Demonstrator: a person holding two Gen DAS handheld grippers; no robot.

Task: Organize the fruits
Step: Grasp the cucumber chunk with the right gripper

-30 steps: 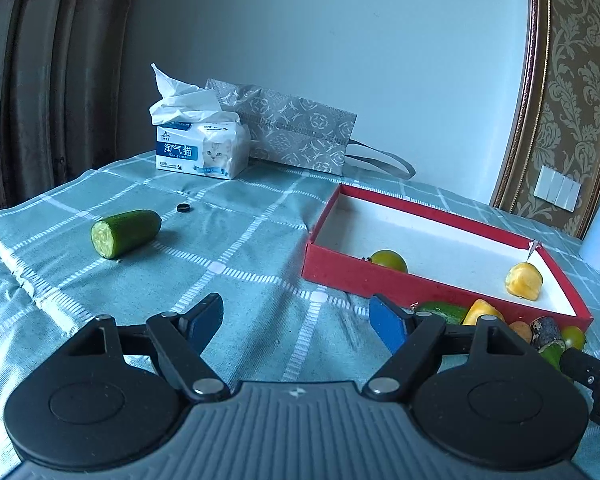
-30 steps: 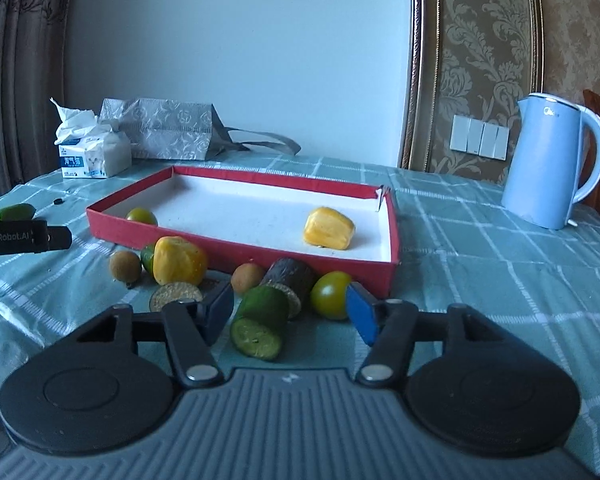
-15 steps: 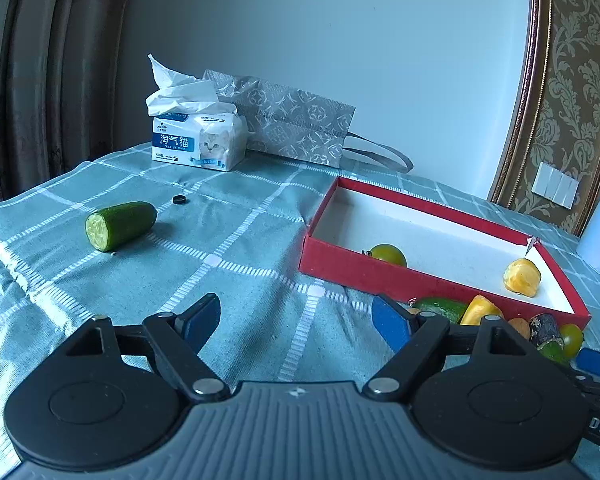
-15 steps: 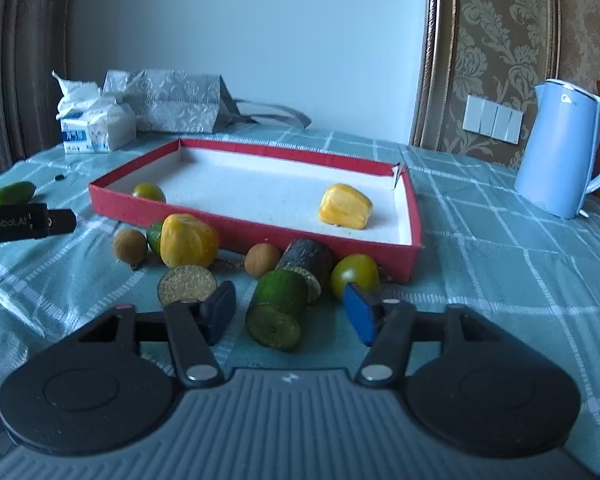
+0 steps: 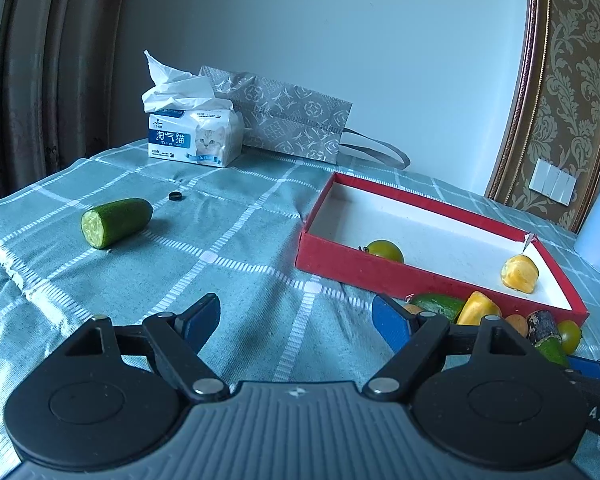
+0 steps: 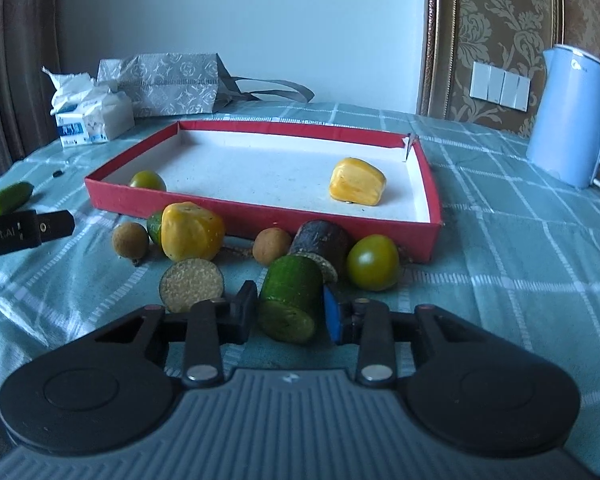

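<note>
A red tray (image 6: 260, 216) holds a green tomato (image 6: 148, 181) and a yellow fruit piece (image 6: 357, 187). In front of it lie a yellow piece (image 6: 191, 231), two brown longans (image 6: 130, 240), a dark stub (image 6: 320, 242), a round slice (image 6: 192, 285) and a green tomato (image 6: 373, 262). My right gripper (image 6: 290, 312) has its fingers closing around a green cucumber piece (image 6: 290, 298). My left gripper (image 5: 296, 320) is open and empty over the cloth. A second cucumber piece (image 5: 116, 222) lies far left. The tray (image 5: 364, 272) also shows in the left wrist view.
A tissue pack (image 5: 194, 140) and a grey gift bag (image 5: 288, 120) stand at the back. A blue kettle (image 6: 572, 116) stands at the right. A small black cap (image 5: 175, 196) lies on the checked cloth.
My right gripper has moved forward and narrowed its fingers around the cucumber piece. My left gripper has drifted slightly, staying open.
</note>
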